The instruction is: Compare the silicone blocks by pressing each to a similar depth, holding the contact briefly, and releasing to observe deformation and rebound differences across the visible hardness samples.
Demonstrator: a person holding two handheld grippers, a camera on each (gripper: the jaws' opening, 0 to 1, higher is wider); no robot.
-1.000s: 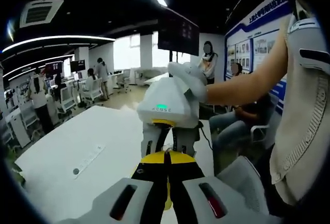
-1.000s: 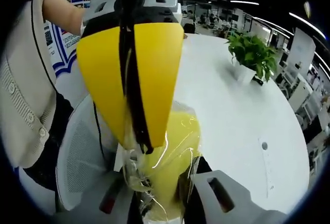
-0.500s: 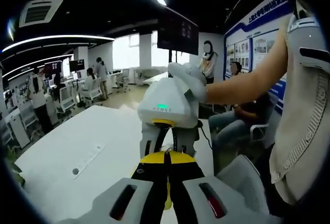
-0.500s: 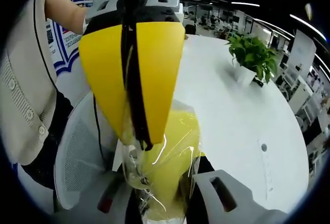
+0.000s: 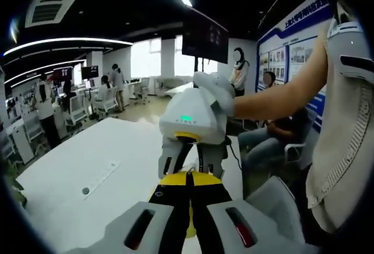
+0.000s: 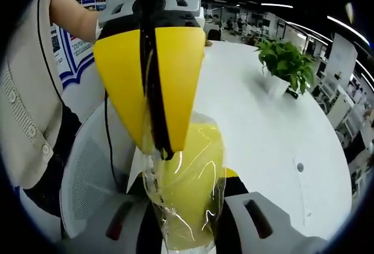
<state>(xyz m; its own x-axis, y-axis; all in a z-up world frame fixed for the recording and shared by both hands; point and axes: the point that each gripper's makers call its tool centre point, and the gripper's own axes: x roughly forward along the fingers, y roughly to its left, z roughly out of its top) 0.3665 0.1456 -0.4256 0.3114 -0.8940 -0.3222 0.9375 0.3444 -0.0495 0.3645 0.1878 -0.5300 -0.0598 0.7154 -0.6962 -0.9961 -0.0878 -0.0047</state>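
Holding the 2 grippers nose to nose above the edge of the white table (image 6: pixel 274 131), we saw in the right gripper view a yellow silicone block (image 6: pixel 190 190) in clear plastic wrap standing upright between the jaws of the right gripper (image 6: pixel 188 219), which were clamped on it. The left gripper (image 6: pixel 151 79) came in from the top of that view, its yellow jaws drawn together to a narrow dark seam, their tips touching the wrap at the block's upper edge. In the left gripper view we saw the left gripper (image 5: pixel 190 207) with jaws closed, the white body of the right gripper (image 5: pixel 190 128) just beyond, gripped by a gloved hand (image 5: pixel 216 87). A potted plant (image 6: pixel 286 64) stood on the table, well apart from the block.
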